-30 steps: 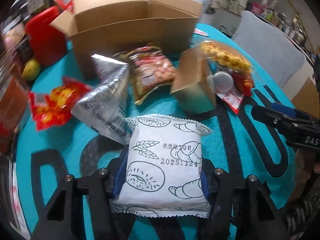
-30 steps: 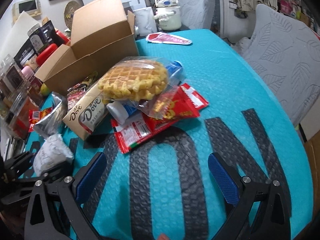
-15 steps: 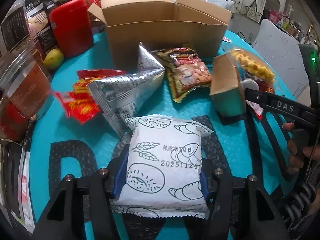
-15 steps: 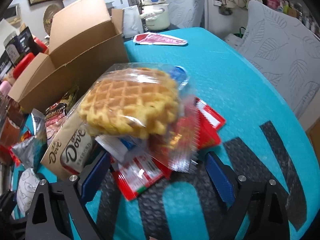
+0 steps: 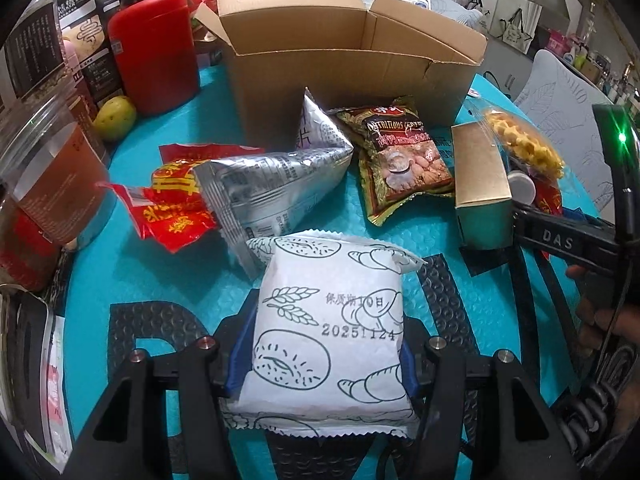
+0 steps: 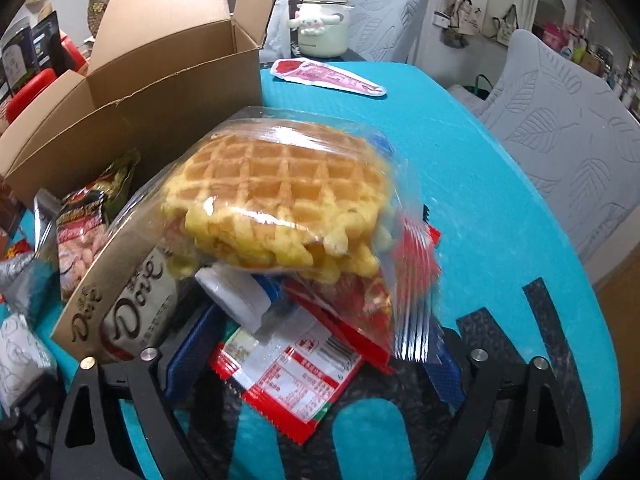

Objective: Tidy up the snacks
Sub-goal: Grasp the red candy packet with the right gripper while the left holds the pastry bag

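A white bread packet (image 5: 328, 320) printed with pastry drawings sits between the pads of my left gripper (image 5: 324, 348), which is shut on it above the teal mat (image 5: 100, 280). My right gripper (image 6: 316, 356) has its jaws closing on either side of a pile: a bagged waffle (image 6: 276, 196) on top, a white-capped tube (image 6: 236, 296) and red sachets (image 6: 288, 376) beneath. The blue pads stand beside the pile, not pressing on it. A Dove box (image 6: 132, 304) lies just left of it. The open cardboard box (image 5: 344, 80) stands behind.
A silver bag (image 5: 276, 184), a red packet (image 5: 172, 204) and a peanut packet (image 5: 400, 160) lie before the box. A red canister (image 5: 156, 48), a jar (image 5: 48, 184) and a fruit (image 5: 114, 114) crowd the left. A white kettle (image 6: 322, 20) and a pink packet (image 6: 328, 78) sit far back.
My right gripper has come forward up to the waffle pile and its jaws have narrowed around it. My left gripper still holds the bread packet and has shifted slightly, the box nearer in its view.
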### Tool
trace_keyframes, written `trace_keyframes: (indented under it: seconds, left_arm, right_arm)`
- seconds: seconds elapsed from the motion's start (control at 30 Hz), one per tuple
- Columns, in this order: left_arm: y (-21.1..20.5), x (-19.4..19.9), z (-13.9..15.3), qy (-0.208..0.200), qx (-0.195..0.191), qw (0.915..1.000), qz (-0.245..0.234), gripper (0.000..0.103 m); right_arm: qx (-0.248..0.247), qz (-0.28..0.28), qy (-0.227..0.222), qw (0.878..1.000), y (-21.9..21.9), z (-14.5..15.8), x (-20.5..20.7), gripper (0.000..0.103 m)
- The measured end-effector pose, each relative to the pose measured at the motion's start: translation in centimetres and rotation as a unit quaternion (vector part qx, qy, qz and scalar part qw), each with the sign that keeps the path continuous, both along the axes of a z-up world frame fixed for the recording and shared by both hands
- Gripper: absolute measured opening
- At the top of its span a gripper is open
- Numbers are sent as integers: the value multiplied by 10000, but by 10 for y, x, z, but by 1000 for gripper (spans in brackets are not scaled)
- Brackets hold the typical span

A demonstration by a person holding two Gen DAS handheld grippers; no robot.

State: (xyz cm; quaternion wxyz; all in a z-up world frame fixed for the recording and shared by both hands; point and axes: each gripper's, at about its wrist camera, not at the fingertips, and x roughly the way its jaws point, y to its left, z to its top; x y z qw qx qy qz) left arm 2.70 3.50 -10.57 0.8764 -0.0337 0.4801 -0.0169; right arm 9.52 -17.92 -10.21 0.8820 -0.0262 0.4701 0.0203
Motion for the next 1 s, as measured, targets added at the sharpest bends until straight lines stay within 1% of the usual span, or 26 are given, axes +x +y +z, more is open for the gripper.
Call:
trace_keyframes:
  seconds: [0.03, 0.1, 0.13, 0.2, 0.3, 0.4, 0.57, 0.73, 0.83, 0.93, 1.0]
  left_arm:
    - [0, 0, 0, -4, -14, 10000, -4, 57]
    - [0, 0, 0, -9, -17, 10000, -16, 57]
    - [0, -1, 0, -8, -28, 10000, -17, 57]
    - [0, -2, 0, -4, -63, 10000, -14, 57]
    - [-2, -8, 0, 5, -154, 9999, -27, 57]
    - [-8, -15, 0, 3, -163, 9998, -79, 57]
    - [-19, -30, 1, 23, -246, 9995, -172, 57]
    - [-26, -46, 3, 51, -327, 9991, -262, 57]
    - [-34, -55, 4, 53, -216, 9993, -313, 57]
    - [-38, -59, 4, 24, -111, 9994, -339, 57]
    - [-38, -58, 3, 19, -94, 9994, -319, 57]
  right_arm:
    - [-3, 19, -16, 10000, -1, 1, -3, 85]
    - [-15, 49, -64, 10000, -3, 1, -8, 73]
    - [-16, 75, -71, 9999, -4, 2, -13, 71]
    - [-1, 110, -60, 9999, -6, 3, -16, 60]
    - [3, 170, -41, 9998, -9, 4, -27, 52]
    - [65, 283, -25, 9996, -15, 5, -41, 50]
    - [213, 555, 100, 9982, -22, 10, -75, 49]
    - [257, 1015, 249, 9942, -25, 12, -109, 49]
    - [302, 1162, 302, 9923, -27, 13, -124, 49]
    - [395, 1126, 247, 9925, -31, 14, -129, 52]
    - [487, 1020, 220, 9933, -34, 14, -128, 58]
